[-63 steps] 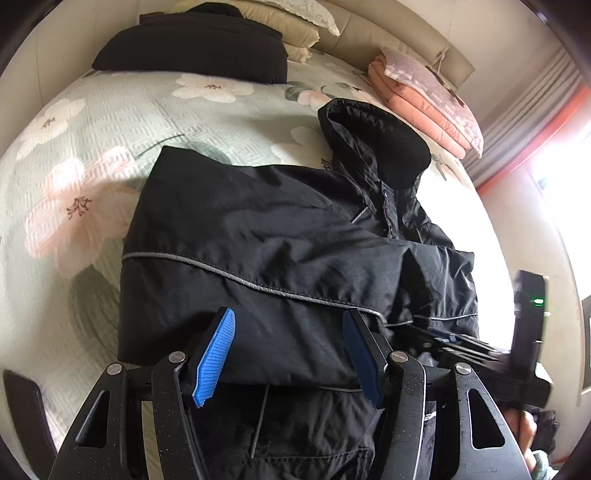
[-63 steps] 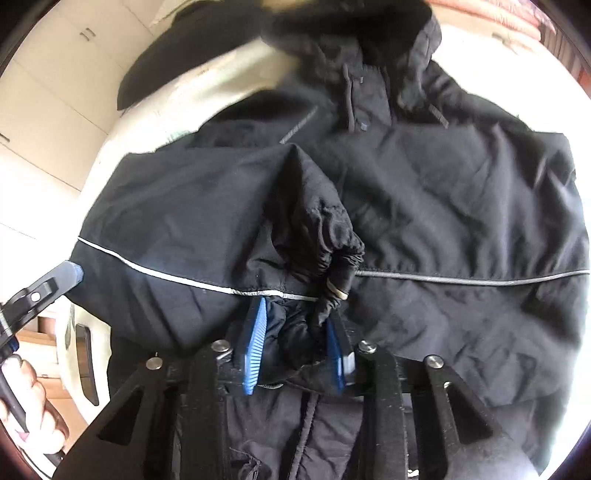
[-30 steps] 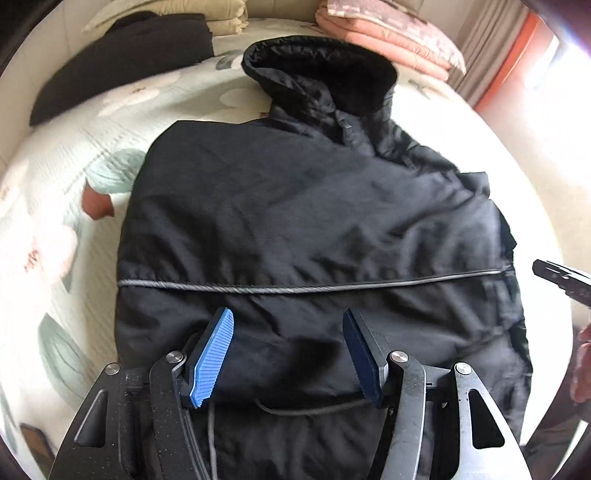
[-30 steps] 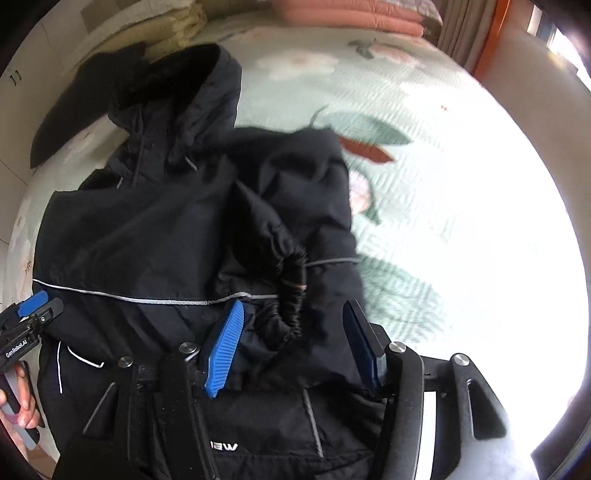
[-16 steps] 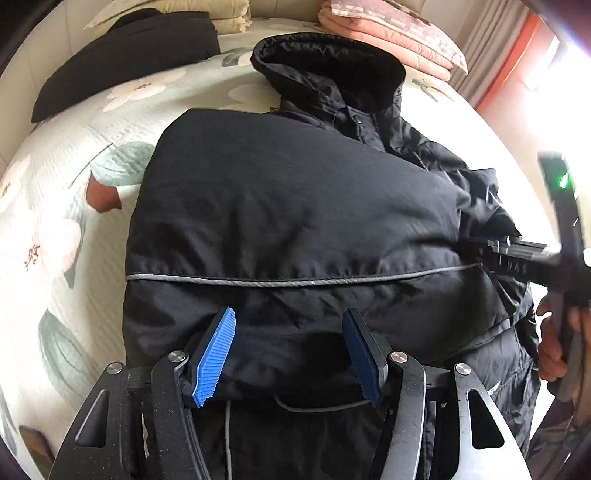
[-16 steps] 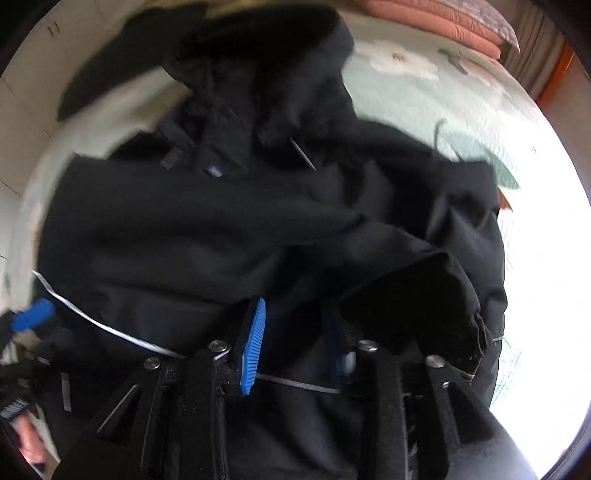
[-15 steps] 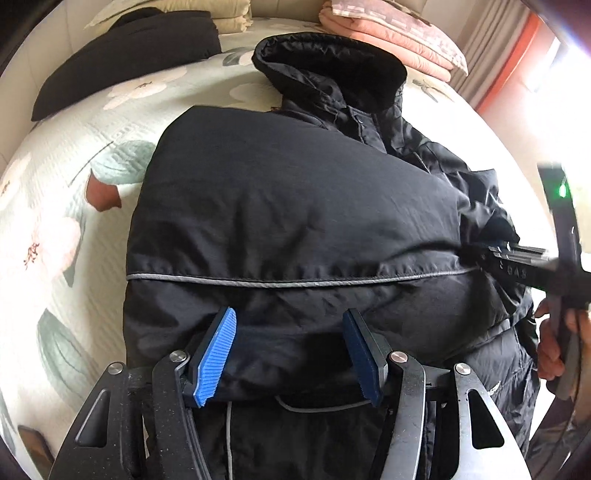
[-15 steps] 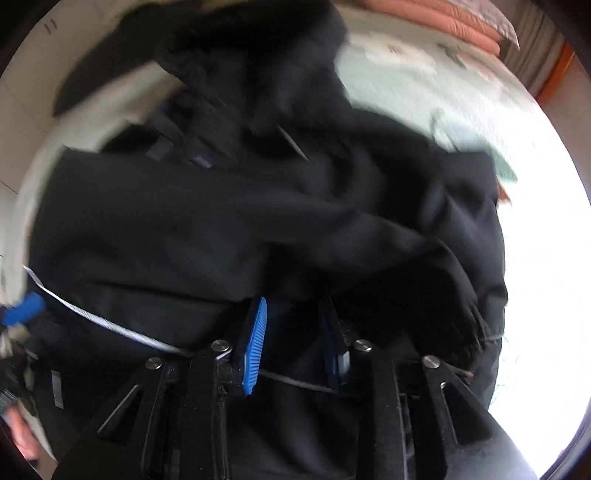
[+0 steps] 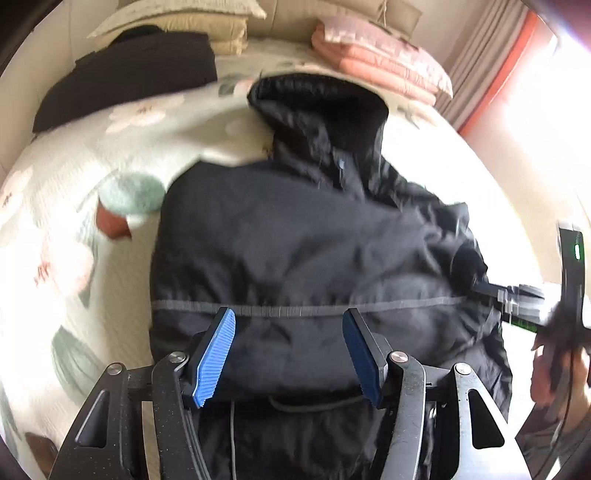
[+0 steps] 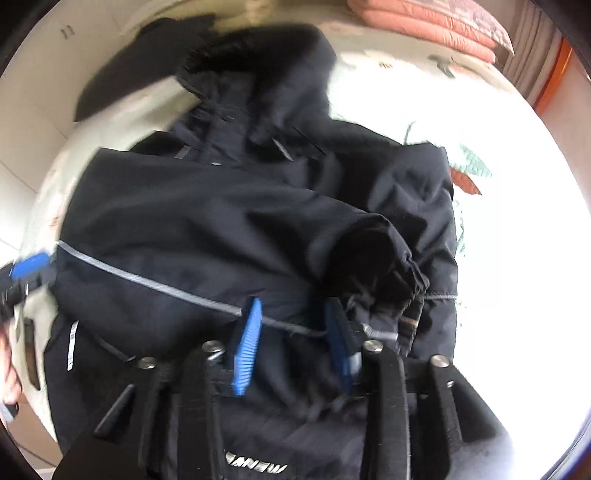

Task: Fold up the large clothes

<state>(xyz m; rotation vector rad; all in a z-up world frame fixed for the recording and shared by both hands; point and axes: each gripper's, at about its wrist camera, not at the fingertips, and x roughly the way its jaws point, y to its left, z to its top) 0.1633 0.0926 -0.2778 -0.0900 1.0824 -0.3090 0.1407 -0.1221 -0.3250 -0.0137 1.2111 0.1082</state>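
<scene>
A black hooded jacket [image 9: 295, 240] lies on the floral bedspread [image 9: 74, 206], hood toward the pillows, a grey reflective stripe across it. Its left sleeve is folded over the body. My left gripper [image 9: 288, 354] is open above the jacket's lower part, holding nothing. My right gripper [image 10: 291, 336] hovers over the stripe with its jaws partly apart; the jacket [image 10: 221, 221] fabric lies between and under the pads, and the right sleeve's cuff [image 10: 391, 266] bunches just right of it. The right gripper also shows in the left wrist view [image 9: 517, 299] at the jacket's right edge.
A folded black garment [image 9: 129, 77] and cream pillows [image 9: 192, 22] lie at the head of the bed. Pink folded bedding [image 9: 380, 59] is stacked at the back right. Curtains and an orange frame [image 9: 491, 74] stand at the right. The left gripper's blue pad [image 10: 29, 264] shows at the left.
Both views are blurred by motion. The right gripper's jaws have opened wider over the stripe, and the sleeve cuff has dropped to its right. The left gripper has stayed open and shifted slightly forward.
</scene>
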